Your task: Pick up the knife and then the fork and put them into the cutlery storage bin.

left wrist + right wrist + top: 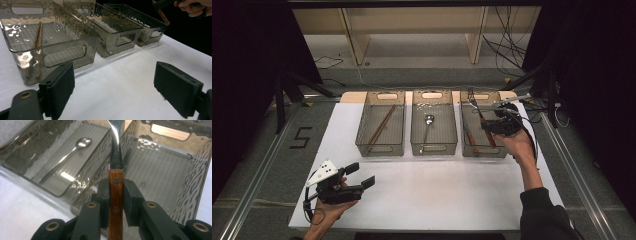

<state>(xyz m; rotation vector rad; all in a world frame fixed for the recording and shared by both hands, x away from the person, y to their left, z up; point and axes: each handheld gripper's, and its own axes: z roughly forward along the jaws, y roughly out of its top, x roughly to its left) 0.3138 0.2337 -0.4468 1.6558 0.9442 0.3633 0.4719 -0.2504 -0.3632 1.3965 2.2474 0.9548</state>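
Observation:
Three smoky clear bins stand in a row at the far side of the white table (437,190). The left bin (380,150) holds a pair of brown chopsticks (382,125) (37,40). A metal spoon (427,127) (72,150) lies in the middle bin (434,149). Over the right bin (484,152) (190,182), my right gripper (486,126) (116,187) is shut on the wooden handle of a metal utensil (476,107) (116,157) (162,15). Another wooden-handled piece (472,141) lies in that bin. My left gripper (363,174) (113,82) is open above the near left of the table, with nothing between its jaws.
Beyond the bins the table ends, and wooden shelf legs (354,40) stand on the floor. Cables (507,45) and a dark stand (542,85) sit at the far right. Bare white table lies between the bins and the near edge.

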